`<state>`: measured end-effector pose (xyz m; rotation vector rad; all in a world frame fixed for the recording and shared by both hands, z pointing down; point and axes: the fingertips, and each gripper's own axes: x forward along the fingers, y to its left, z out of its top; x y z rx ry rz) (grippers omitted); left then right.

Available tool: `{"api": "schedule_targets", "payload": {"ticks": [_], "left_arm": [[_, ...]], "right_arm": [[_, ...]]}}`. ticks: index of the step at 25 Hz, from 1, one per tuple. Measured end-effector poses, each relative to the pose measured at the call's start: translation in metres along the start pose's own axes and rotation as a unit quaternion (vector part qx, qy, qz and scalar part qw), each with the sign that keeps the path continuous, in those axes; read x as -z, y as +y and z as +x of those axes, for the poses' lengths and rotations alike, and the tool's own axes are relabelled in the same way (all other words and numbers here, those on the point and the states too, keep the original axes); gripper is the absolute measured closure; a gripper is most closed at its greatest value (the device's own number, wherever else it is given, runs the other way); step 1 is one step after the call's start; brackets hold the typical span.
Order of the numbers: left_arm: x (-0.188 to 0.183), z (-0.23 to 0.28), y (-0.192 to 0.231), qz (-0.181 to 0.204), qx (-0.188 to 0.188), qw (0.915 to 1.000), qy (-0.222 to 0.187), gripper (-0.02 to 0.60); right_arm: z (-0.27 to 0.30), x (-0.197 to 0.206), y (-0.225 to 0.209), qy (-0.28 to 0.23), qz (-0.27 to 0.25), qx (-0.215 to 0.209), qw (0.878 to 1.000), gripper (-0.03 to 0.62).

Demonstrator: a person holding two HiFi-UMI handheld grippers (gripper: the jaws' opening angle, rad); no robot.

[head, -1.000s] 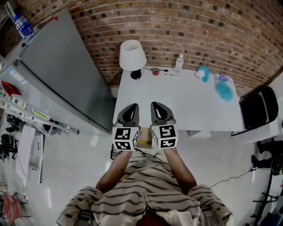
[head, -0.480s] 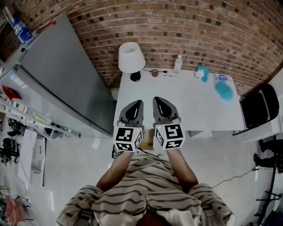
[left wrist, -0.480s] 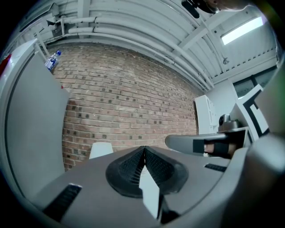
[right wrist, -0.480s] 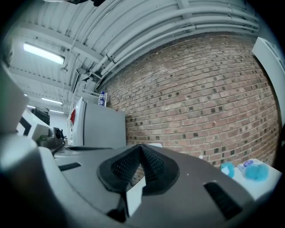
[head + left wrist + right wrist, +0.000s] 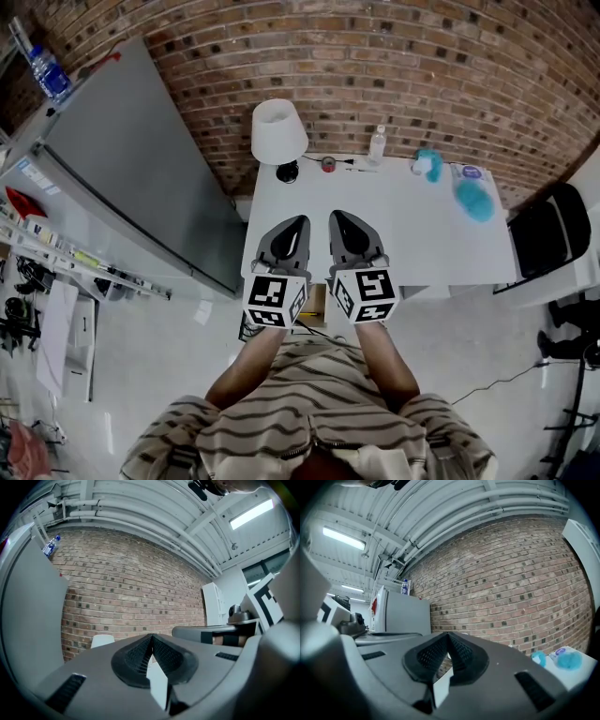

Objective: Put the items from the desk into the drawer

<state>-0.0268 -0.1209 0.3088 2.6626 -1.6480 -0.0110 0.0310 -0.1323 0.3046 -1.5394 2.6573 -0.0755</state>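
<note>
In the head view the white desk carries a small dark round item, a clear bottle, a teal item, a fluffy teal item and a small white tub. My left gripper and right gripper hang side by side over the desk's near left edge, far from those items. Both are shut and hold nothing: in the left gripper view the left gripper has its pads meeting, and so does the right gripper in the right gripper view. Two teal items show low right.
A white lamp stands at the desk's back left corner. A tall grey cabinet with a water bottle on top stands left of the desk. A black chair is at the right end. A brick wall runs behind.
Both grippers have risen together and come a little further over the desk's front edge, still side by side and shut.
</note>
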Motion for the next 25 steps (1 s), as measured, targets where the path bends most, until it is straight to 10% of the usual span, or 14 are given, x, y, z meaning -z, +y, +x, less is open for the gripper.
{"api": "schedule_targets", "payload": {"ticks": [25], "left_arm": [[0.002, 0.018, -0.002, -0.007, 0.017, 0.9998, 0.003, 0.574]], "right_arm": [[0.007, 0.003, -0.014, 0.006, 0.004, 0.013, 1.000, 0.583]]}}
